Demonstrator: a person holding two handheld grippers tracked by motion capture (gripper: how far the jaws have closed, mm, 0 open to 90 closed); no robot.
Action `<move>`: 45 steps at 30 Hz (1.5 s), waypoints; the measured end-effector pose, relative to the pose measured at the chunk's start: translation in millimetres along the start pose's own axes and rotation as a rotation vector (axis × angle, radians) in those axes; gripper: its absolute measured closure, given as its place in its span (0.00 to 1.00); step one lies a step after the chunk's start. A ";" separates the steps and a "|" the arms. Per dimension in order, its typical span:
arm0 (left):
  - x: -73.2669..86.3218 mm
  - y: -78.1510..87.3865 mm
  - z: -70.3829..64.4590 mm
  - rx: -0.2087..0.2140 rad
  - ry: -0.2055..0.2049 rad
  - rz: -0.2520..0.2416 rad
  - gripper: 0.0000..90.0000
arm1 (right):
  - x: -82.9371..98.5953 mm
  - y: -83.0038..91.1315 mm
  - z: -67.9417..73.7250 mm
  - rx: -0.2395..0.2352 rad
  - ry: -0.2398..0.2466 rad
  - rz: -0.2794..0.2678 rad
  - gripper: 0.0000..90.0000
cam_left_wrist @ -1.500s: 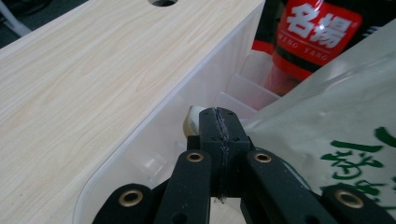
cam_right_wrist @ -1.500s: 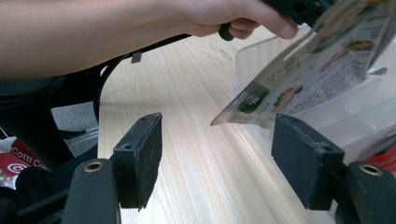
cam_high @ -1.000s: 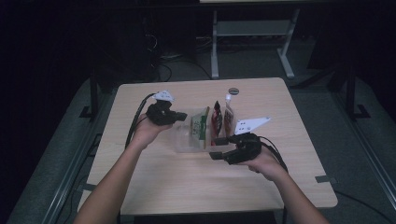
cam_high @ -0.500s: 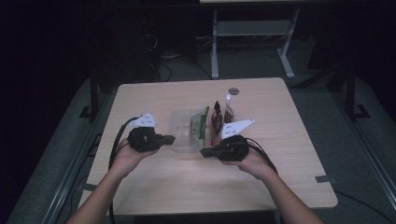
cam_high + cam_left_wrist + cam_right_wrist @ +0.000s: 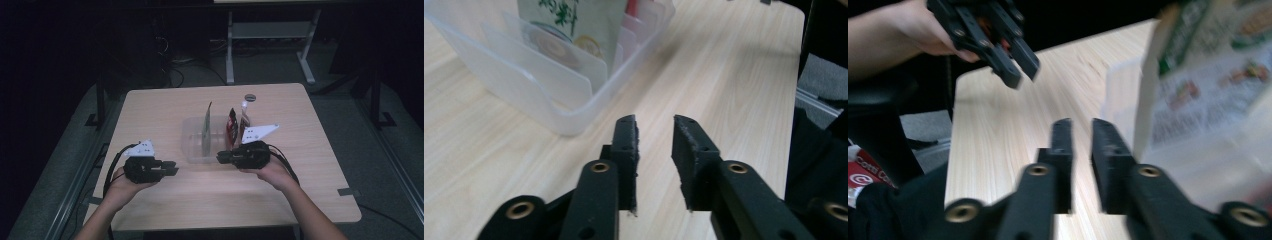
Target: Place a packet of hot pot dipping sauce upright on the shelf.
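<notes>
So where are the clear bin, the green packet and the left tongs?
Bin (image 5: 549,107), left gripper view, near corner wall.
Green packet (image 5: 574,22), left gripper view, printed face.
Left tongs (image 5: 172,167), high view, between the tips.

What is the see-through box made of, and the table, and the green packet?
The box looks like frosted clear plastic: you can see the dividers through its smooth walls. The table looks like pale wood or a wood-look laminate, with grain lines and a matte top. The green packet seems to be printed paper or foil; I cannot tell which.
</notes>
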State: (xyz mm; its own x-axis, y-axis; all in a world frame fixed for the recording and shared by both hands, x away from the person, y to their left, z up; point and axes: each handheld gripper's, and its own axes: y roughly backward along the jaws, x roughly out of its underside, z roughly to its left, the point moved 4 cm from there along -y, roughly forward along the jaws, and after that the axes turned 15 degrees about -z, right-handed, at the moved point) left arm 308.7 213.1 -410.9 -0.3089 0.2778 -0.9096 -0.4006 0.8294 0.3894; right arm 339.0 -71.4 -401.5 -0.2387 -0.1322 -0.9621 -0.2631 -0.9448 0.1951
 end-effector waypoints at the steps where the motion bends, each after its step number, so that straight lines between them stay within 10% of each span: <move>1: 2.2 0.5 -1.4 0.001 0.003 0.003 0.75 | 2.6 3.8 -0.2 0.009 0.000 0.007 0.78; 16: 33.0 16.7 -12.3 -0.007 -0.026 0.037 0.45 | 46.1 64.4 0.2 0.164 0.015 0.093 0.40; 33: 77.4 17.4 -1.1 -0.076 -0.057 0.194 0.23 | 96.1 120.3 -20.6 0.403 0.011 0.226 0.31; 45: 79.3 18.6 4.5 -0.077 -0.066 0.203 0.22 | 95.8 124.6 -25.4 0.417 0.010 0.217 0.29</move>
State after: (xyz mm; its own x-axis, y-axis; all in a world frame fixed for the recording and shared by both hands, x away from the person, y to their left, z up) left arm 280.6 252.8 -476.5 -0.3342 0.4687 -0.8177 -0.4015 0.7141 0.5734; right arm 307.1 -209.4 -474.2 -0.3214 -0.3176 -0.8921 -0.5619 -0.6944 0.4496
